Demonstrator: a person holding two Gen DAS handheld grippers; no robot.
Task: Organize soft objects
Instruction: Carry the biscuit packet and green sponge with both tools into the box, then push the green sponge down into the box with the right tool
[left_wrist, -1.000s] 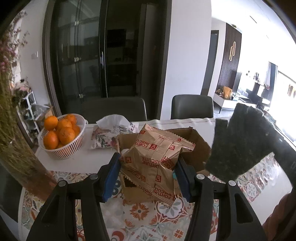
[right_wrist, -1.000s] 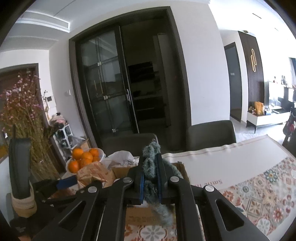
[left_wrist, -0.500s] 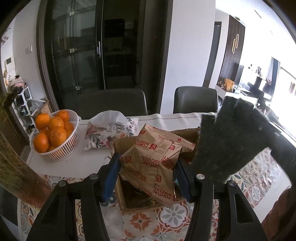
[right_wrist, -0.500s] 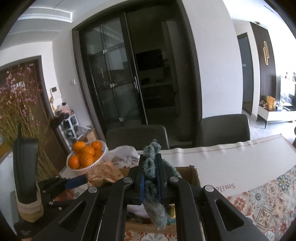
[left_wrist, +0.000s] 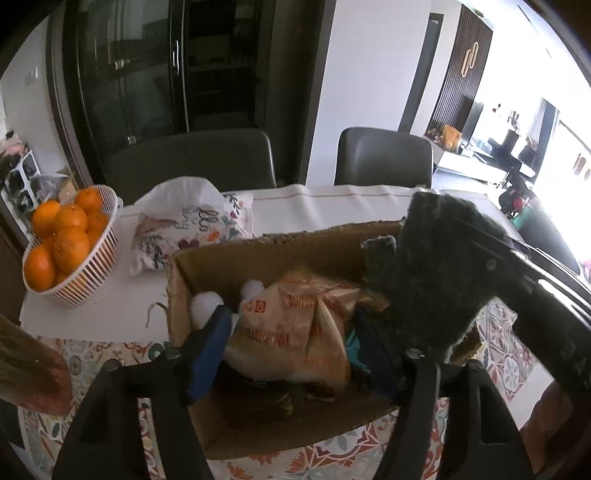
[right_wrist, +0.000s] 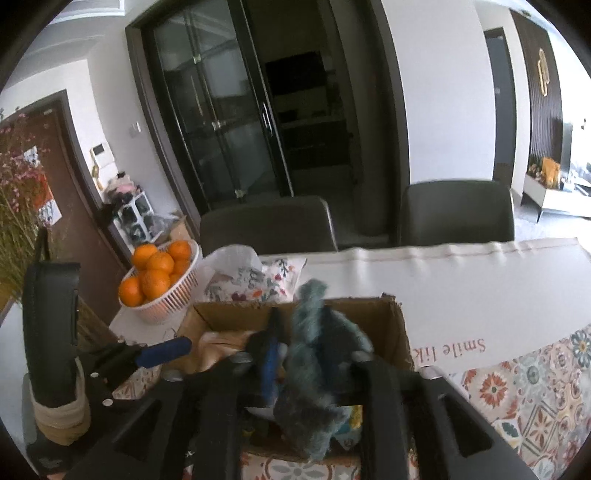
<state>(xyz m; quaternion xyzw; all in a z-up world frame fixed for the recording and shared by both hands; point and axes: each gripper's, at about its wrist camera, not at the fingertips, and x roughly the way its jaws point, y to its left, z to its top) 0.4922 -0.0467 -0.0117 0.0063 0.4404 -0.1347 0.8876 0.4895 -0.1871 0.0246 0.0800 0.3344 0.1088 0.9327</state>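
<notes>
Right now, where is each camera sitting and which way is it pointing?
Left wrist: rides the left tool, looking down into the cardboard box at the biscuit packet; its two fingers and the right tool's dark cloth show.
Right wrist: rides the right tool, facing the same box over its teal cloth; the left tool shows at left.
Shared: box, basket of oranges, floral pouch, chairs.

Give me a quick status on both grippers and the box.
Left gripper open, biscuit bag loose between its fingers, inside cardboard box. Right gripper open, teal fuzzy cloth over the box. Nothing in the way.
</notes>
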